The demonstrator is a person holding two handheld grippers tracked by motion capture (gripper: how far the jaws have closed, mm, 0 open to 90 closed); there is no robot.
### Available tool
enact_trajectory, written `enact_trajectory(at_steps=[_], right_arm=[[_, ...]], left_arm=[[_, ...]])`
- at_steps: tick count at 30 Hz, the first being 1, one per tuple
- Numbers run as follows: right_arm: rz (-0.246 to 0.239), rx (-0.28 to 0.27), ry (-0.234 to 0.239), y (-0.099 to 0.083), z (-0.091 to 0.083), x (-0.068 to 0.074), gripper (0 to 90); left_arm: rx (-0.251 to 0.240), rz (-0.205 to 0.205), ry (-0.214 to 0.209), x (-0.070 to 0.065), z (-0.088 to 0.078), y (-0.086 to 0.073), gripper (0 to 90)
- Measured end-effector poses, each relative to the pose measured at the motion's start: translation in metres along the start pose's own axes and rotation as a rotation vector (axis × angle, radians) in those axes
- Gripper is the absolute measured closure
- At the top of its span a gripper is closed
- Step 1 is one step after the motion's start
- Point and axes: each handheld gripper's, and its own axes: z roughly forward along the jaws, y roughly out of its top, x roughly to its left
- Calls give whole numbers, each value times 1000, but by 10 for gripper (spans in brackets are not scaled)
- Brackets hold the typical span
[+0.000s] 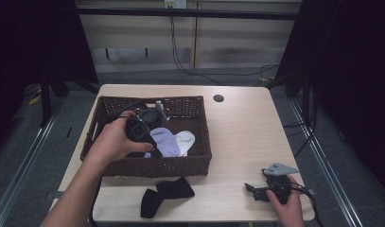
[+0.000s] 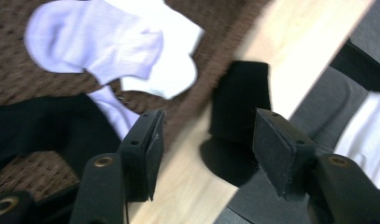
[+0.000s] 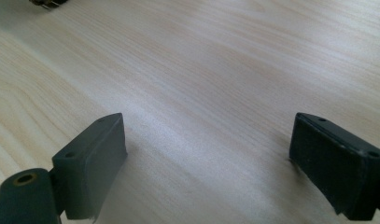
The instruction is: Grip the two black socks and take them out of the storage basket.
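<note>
Socks (image 1: 173,141), soft white knit, lie in wicker basket (image 1: 202,163); both tongs apart, empty.

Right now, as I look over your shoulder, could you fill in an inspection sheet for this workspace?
Surface: pale wooden table, a dark round hole near its far edge.
Job's things: brown wicker basket holding a lilac sock, a white sock and a dark sock; a black sock lies on the table in front of the basket.
Clutter: nothing seen.
Grippers: left gripper over the basket, jaws apart, nothing between them; right gripper resting near the table's right front corner, jaws wide, empty.
Cables: black cables hang by the far wall and cross the floor.
Surroundings: grey floor, dark curtains at both sides.
</note>
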Motion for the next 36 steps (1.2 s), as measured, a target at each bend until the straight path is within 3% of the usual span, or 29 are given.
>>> enact_trajectory(at_steps=[13, 19, 24, 29, 36], right_arm=[[3, 2, 0, 0, 0, 0, 102], [1, 3, 0, 0, 0, 0, 103], [1, 3, 1, 0, 0, 0, 103], [1, 3, 1, 0, 0, 0, 103], [0, 3, 0, 0, 0, 0, 102]], left_arm=[[-17, -144, 50, 48, 20, -7, 369], [-17, -183, 98, 68, 32, -7, 369], [-16, -214, 106, 82, 44, -9, 371], [3, -244, 143, 99, 54, -16, 371], [26, -303, 146, 124, 74, -30, 366]])
